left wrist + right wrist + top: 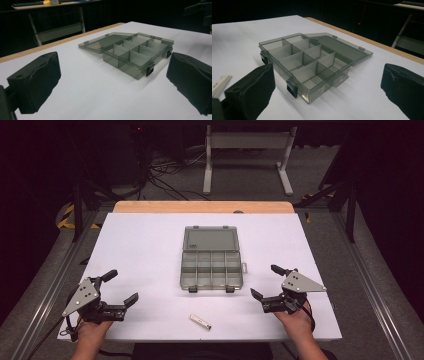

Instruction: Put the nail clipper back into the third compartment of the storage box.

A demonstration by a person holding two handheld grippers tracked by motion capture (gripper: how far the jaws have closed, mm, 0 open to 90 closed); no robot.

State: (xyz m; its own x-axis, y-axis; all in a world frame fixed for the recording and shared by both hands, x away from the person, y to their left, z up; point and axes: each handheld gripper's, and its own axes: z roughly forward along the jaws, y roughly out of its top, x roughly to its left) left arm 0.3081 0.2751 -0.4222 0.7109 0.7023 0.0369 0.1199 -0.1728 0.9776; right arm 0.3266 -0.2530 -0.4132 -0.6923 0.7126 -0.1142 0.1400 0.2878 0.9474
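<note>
A smoky grey plastic organiser box (212, 268) lies open in the middle of the white table, its lid (210, 239) folded flat toward the far side and its several compartments bare. The box (136, 55) sits ahead of the left jaws, and the box (307, 62) lies close before the right jaws. A small white stick (200, 322) lies near the front edge, and its end (219, 83) shows at the left of the right gripper view. My left gripper (121, 287) stands open at the front left. My right gripper (266, 281) stands open at the front right. Both hold nothing.
The white board (150, 250) rests on a wooden table whose far edge (202, 207) shows beyond it. Past the table stand a white metal frame (247, 155) and cables on the dark floor. Metal rails run along both sides.
</note>
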